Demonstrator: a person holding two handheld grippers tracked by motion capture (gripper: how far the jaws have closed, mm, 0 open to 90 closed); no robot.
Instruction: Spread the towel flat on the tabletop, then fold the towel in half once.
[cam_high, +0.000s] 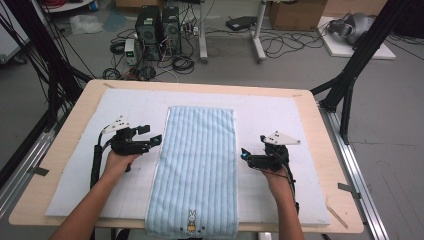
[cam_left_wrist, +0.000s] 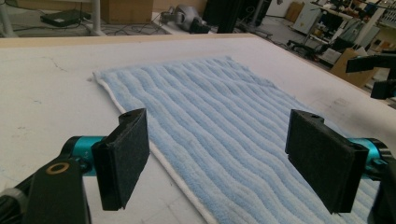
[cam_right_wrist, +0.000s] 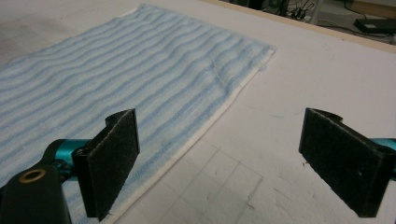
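A light blue striped towel (cam_high: 197, 165) lies flat and lengthwise on the white mat (cam_high: 280, 115). Its near end, with a small rabbit picture, hangs over the table's front edge. My left gripper (cam_high: 152, 135) hovers at the towel's left hem, jaws open and empty. In the left gripper view the towel (cam_left_wrist: 224, 107) stretches away beyond the open left gripper (cam_left_wrist: 219, 158). My right gripper (cam_high: 245, 155) sits just off the towel's right hem, also open with nothing held. The right gripper view has the towel (cam_right_wrist: 116, 70) and its white hem to the left, under the open right gripper (cam_right_wrist: 229, 158).
The mat covers most of a wooden table (cam_high: 332, 165). Behind the table, computer towers (cam_high: 157, 25), cables and boxes sit on the floor. Black frame posts (cam_high: 350, 75) stand at both far sides. The right gripper's body (cam_left_wrist: 373, 74) appears far right in the left gripper view.
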